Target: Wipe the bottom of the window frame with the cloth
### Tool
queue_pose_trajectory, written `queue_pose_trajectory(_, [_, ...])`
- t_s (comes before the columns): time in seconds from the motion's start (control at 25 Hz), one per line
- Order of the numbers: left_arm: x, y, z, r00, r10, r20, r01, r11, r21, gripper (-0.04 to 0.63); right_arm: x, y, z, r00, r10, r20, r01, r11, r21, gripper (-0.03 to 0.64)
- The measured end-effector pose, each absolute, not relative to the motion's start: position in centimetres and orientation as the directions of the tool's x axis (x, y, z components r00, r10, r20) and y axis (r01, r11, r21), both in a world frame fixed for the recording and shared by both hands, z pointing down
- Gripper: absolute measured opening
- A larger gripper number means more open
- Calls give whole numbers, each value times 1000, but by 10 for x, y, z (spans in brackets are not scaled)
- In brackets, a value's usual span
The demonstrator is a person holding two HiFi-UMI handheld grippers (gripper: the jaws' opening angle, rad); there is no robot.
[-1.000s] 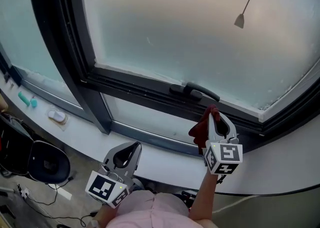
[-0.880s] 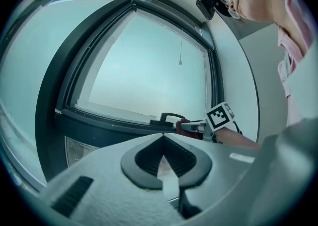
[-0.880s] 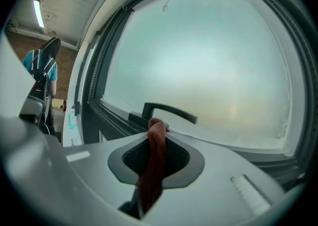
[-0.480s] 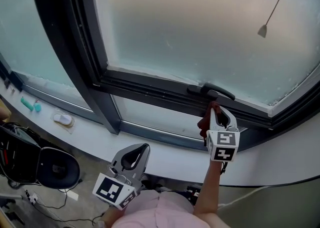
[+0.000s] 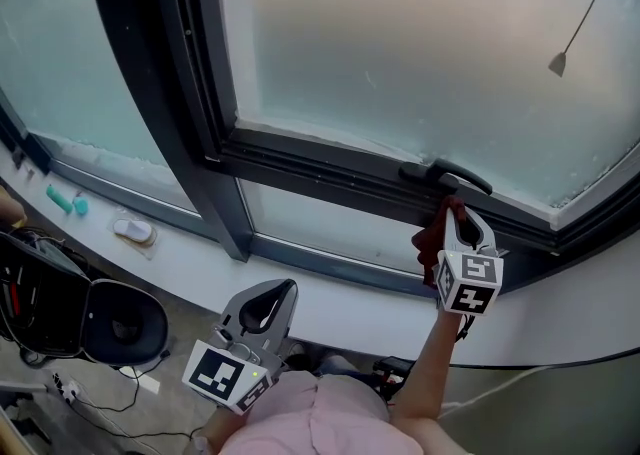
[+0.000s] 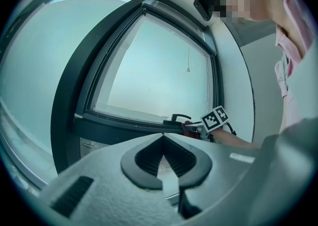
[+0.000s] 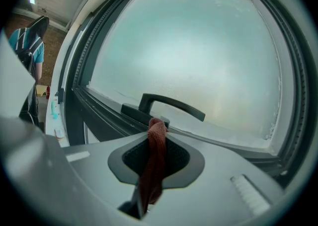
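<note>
Fingers [image 7: 185, 146] of the right gripper [image 5: 457, 207] were shut tight on the cloth [image 5: 430, 239], a dark red strip pinched btwn them. In the right gripper view the cloth [image 7: 156, 156] ran up through the fingers, w/ its top end poking out past the tips & its tail hanging down on the near side. That top end sat at the bottom rail of the frame [image 5: 330, 179], just below the handle [image 5: 447, 175]. Couldn't tell if it was actually touching the rail. The handle [image 7: 169, 105] was black, lying roughly level along the frame [image 7: 99, 104], right behind the cloth tip.

The left gripper [image 5: 287, 289] was held low & near, well apart from the right one, over the white sill [image 5: 340, 311]. Its tips met in the left gripper view, w/ nothing btwn them, pointing at the window [image 6: 154, 71]; the right gripper's marker cube [image 6: 214, 118] showed far off by the handle.

Frosted glass filled the upper part of the head view, w/ a cord pull [image 5: 558, 65] hanging at far right. On the sill at left lay a small white item [image 5: 133, 230] & a teal one [image 5: 68, 203], near each other. A black chair [image 5: 122, 323] stood below the sill at left.
</note>
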State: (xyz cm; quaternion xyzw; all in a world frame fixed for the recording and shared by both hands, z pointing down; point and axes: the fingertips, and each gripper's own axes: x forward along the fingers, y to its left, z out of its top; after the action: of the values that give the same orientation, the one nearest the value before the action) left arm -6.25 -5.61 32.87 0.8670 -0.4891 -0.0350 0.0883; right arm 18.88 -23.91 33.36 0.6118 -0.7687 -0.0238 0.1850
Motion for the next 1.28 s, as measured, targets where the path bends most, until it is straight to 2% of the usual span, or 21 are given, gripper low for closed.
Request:
queue_pose_trajectory(0.52, [-68,-67,331,543,-840,13,-824,-530,199,-2,208,-239,335,-119,-958,260,-944,190,271,49])
queue_pose_trajectory(1.28, [-53,-73,333,564,-825,24,-812,-549,199,-2,222,-238,334,-128,-962,240,-953,186,241,49])
